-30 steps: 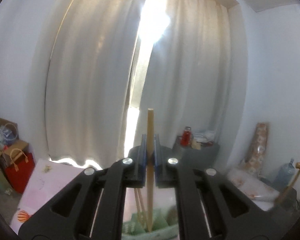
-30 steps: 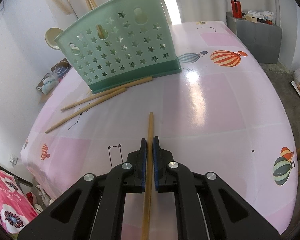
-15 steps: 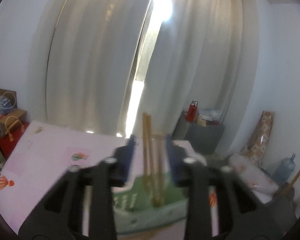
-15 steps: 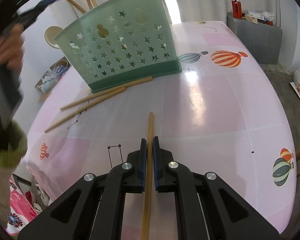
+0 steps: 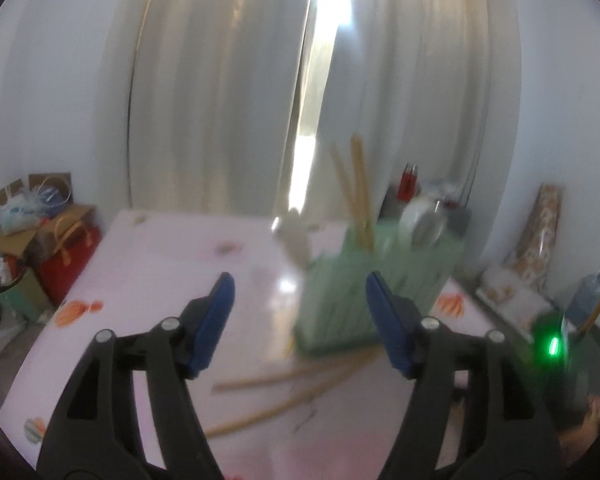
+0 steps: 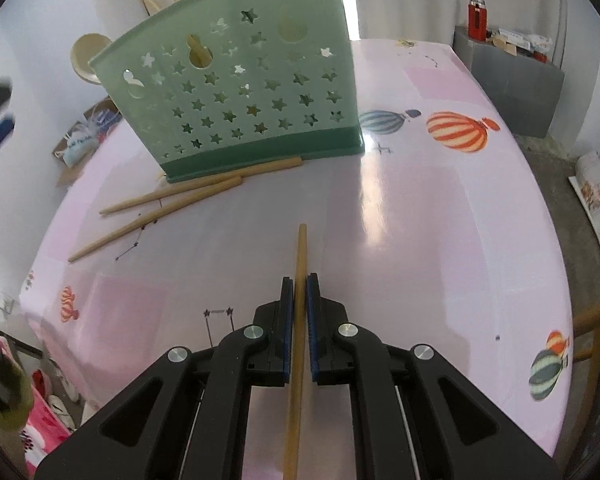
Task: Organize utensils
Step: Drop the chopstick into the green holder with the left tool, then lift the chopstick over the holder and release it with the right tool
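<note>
Left tongs (image 5: pixel 300 300) had just opened wide, empty; chopstick released among upright ones (image 5: pixel 356 188) in green star-pierced utensil holder (image 6: pixel 244 92). Right tongs (image 6: pixel 299 312) gripped next chopstick (image 6: pixel 300 264); two chopsticks (image 6: pixel 180 208) remained on tabletop (image 6: pixel 440 240).

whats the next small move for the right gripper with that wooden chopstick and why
Probably lift and carry it toward the green star-cut plastic holder. The right gripper is shut on a wooden chopstick low over the pink balloon-print table, and other chopsticks already stand in the holder. The left gripper, its jaws just opened, holds nothing.
</note>
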Demonstrator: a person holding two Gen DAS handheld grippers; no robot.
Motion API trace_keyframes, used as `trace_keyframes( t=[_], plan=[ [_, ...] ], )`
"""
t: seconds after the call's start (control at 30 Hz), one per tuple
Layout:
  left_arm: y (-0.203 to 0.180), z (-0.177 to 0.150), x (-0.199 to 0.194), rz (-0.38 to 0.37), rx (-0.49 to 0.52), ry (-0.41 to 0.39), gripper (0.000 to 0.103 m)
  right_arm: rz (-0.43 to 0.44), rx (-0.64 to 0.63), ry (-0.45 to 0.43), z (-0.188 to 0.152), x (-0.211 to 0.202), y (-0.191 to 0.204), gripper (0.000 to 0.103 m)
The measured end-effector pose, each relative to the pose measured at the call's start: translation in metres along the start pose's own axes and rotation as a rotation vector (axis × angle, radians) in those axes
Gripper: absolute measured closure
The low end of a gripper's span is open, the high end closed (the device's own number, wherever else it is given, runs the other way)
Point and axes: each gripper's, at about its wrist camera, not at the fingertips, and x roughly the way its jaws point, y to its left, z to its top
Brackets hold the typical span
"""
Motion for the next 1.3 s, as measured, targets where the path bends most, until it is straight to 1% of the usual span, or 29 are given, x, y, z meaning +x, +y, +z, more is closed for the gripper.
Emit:
trace_keyframes(
  t=[0.17, 0.3, 0.4, 0.6, 0.77, 0.93, 1.0, 1.03, 1.13, 1.23, 1.3],
  plan=[
    [0.016, -0.031, -0.004, 0.03, 0.009, 0.072, 0.039, -0.028, -0.019, -0.001, 0.003, 0.001, 0.005, 0.097],
    [0.024, -0.041, -0.002, 0.034, 0.001, 0.095, 0.039, -0.019, -0.008, -0.054, 0.01, -0.021, 0.005, 0.097],
    [0.026, -0.045, 0.001, 0.029, -0.015, 0.103, 0.039, -0.013, -0.005, -0.131, 0.02, -0.05, 0.005, 0.097],
    [0.039, -0.05, 0.004, 0.028, -0.057, 0.103, 0.039, -0.01, 0.013, -0.34, 0.048, -0.124, 0.002, 0.097],
    [0.048, -0.051, 0.001, 0.03, -0.091, 0.093, 0.039, 0.013, -0.03, -0.53, 0.086, -0.181, 0.014, 0.097],
    [0.056, -0.053, 0.001, 0.034, -0.118, 0.098, 0.039, 0.05, -0.078, -0.701, 0.129, -0.221, 0.037, 0.097],
    [0.058, -0.053, 0.001, 0.035, -0.126, 0.097, 0.039, 0.063, -0.079, -0.75, 0.144, -0.227, 0.042, 0.097],
    [0.059, -0.054, 0.0, 0.036, -0.131, 0.095, 0.039, 0.084, -0.073, -0.773, 0.156, -0.227, 0.045, 0.097],
    [0.062, -0.055, -0.001, 0.038, -0.141, 0.092, 0.039, 0.118, -0.061, -0.809, 0.175, -0.22, 0.052, 0.097],
    [0.065, -0.056, -0.002, 0.044, -0.151, 0.092, 0.039, 0.116, -0.061, -0.835, 0.194, -0.195, 0.059, 0.097],
    [0.068, -0.057, -0.002, 0.048, -0.16, 0.094, 0.039, 0.116, -0.039, -0.82, 0.204, -0.17, 0.059, 0.097]
  ],
)
